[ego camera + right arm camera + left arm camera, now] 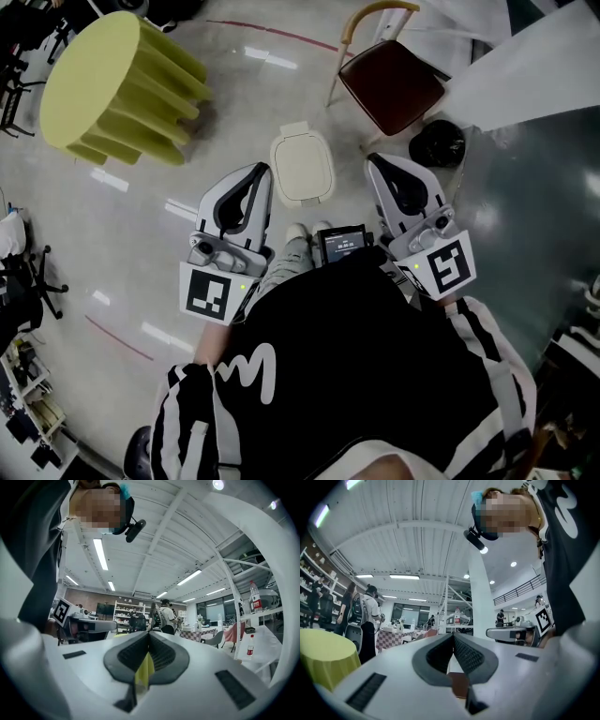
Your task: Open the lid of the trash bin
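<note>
Plainly, nothing of the task is done yet. The trash bin [315, 198] stands on the floor [141, 244] just ahead of the person's shoes [298, 230], and its cream lid [301, 164] lies flat and shut over it, so from above almost only the lid shows.

The left claw [453, 637] has its ribbed pads pressed together at the tips, with nothing held between them. The right claw [149, 634] is the same, tips together and empty. In the head view both are raised at about waist height, one on each side of the bin and pointing forward past it. Neither touches the lid.

All the work is therefore left: bringing a claw down to the lid, getting hold of an edge or getting under it, and swinging it up.

The lid is a rounded oblong. Its long axis runs away from the person, nearly straight up the head view, with the far end leaning a little to the person's left. The far end has a narrow raised strip across it, which I take to be the hinge or a lifting lip, though the pictures do not settle which. So the side it opens from stays uncertain. A chair [389, 84] with a dark red seat stands beyond the bin to the right, well apart from it.
</note>
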Available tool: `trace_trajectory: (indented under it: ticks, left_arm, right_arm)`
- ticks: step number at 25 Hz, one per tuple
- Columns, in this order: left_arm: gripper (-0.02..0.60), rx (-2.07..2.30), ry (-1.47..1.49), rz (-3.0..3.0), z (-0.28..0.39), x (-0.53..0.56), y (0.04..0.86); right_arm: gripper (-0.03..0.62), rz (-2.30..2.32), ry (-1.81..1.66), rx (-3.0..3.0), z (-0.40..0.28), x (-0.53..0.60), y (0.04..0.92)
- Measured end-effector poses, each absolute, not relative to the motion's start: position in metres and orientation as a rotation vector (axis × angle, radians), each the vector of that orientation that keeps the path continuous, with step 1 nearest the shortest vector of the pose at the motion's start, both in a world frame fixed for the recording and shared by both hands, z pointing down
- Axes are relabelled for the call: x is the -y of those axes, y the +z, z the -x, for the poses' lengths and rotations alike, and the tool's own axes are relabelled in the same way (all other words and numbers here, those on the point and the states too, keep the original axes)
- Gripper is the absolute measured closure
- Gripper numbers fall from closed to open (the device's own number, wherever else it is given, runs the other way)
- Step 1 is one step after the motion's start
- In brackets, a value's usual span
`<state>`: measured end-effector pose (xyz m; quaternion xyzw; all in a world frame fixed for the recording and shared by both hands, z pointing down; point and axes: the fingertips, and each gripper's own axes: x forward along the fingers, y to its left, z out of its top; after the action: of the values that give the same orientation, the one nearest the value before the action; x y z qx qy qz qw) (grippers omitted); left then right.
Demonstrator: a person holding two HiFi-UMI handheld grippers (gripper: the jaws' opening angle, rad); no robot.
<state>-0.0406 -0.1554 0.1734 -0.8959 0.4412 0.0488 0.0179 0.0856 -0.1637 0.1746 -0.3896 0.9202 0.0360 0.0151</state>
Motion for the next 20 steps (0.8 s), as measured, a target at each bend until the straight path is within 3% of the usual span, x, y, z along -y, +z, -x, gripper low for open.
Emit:
trace_trajectory:
  ticks: [20]
  left_arm:
    - [0.574,-1.519,0.067,2.754,0.061,0.163,0.207]
  right_arm:
    - [0.585,1.069,0.079,-3.021,-0.072,0.182,0.217]
